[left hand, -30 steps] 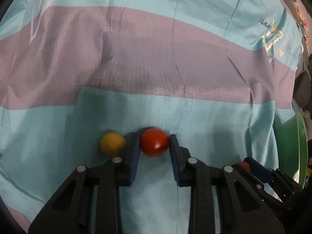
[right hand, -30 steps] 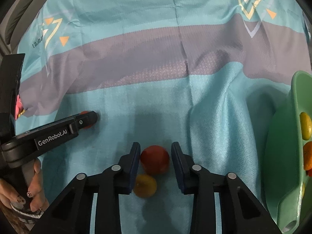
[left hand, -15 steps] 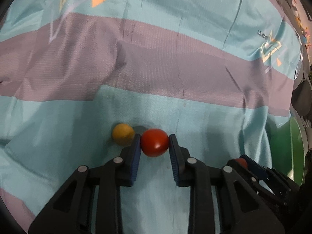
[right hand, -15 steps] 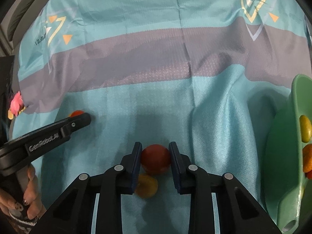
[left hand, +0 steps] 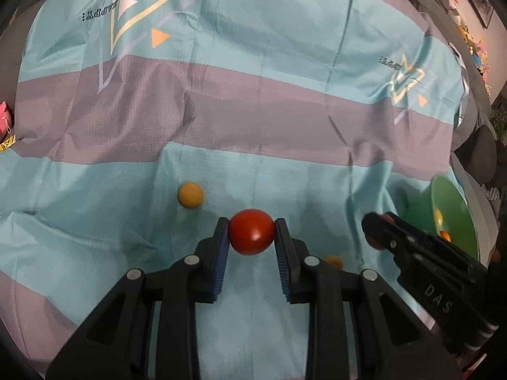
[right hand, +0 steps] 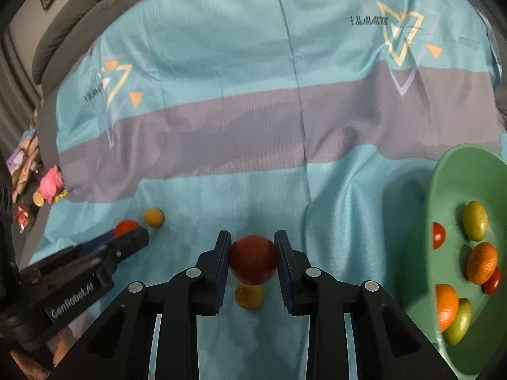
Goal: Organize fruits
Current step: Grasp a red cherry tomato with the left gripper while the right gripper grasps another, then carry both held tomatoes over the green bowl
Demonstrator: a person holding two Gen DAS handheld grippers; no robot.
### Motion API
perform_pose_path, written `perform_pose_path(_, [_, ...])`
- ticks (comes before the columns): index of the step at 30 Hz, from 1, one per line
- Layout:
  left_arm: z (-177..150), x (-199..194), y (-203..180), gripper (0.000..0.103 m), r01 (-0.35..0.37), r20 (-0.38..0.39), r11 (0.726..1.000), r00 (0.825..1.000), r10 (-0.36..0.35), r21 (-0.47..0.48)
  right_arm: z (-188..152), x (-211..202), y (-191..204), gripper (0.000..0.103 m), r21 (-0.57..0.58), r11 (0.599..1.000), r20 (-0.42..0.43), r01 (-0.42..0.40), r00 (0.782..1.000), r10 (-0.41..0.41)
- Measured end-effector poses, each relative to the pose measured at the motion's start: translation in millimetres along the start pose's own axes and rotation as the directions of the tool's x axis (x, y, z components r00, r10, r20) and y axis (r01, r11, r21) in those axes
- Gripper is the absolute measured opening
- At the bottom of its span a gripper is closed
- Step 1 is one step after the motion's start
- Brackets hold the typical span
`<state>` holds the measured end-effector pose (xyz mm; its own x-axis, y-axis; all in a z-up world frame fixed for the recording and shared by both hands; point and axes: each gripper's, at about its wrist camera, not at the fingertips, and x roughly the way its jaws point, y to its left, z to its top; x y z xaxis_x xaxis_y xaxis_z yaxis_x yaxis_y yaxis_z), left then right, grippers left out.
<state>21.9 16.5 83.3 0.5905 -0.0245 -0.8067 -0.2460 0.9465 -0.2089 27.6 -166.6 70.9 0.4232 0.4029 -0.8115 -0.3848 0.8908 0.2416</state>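
- The left gripper [left hand: 252,236] is clamped on a red tomato [left hand: 252,236], both pads pressed against its sides, with the cloth [left hand: 253,126] visible under it.
- The right gripper [right hand: 252,255] is clamped on a second red tomato [right hand: 252,258], pinched between its blue pads.
- Just under that tomato, closer to the camera, a small yellow fruit [right hand: 249,296] lies on the cloth [right hand: 253,174].
- At the cloth's right edge sits a green bowl [right hand: 443,190]. It holds two oranges [right hand: 481,262], two yellow-green fruits [right hand: 474,220] and two small red fruits [right hand: 439,236], all crowded on the side of the bowl away from the cloth's middle.
- Toward the cloth's left side, another yellow fruit [right hand: 153,217] lies just beside the left gripper's tip; in the left view it [left hand: 190,195] lies apart from the held tomato, farther off and to the left.
- Beyond the fruit, the cloth runs in teal and grey-purple bands with triangle logos [right hand: 401,36] near its far corners.
- Past the cloth's left edge lies a pink toy [right hand: 52,183] among small clutter.
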Motion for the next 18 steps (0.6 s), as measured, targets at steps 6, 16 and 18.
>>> perform_pose_path(6, [-2.6,-13.4,-18.8,0.028,0.013,0.022,1.000,1.000,-0.014,0.025,1.6,-20.9,-2.4,0.030,0.007,1.000,0.053,-0.014,0.999,0.014])
perform_pose_path(16, [-4.2,-36.9,-43.3,0.028,0.038,0.065,0.997,0.997,-0.043,0.069,2.5,-63.0,-13.0,0.030,0.014,1.000,0.156,-0.009,0.988,0.006])
perform_pose_path(18, [-3.9,-41.0,-48.1,0.028,0.046,0.074,0.996,0.996,-0.052,0.076,2.8,-70.0,-15.6,0.030,0.019,1.000,0.174,-0.004,0.985,0.000])
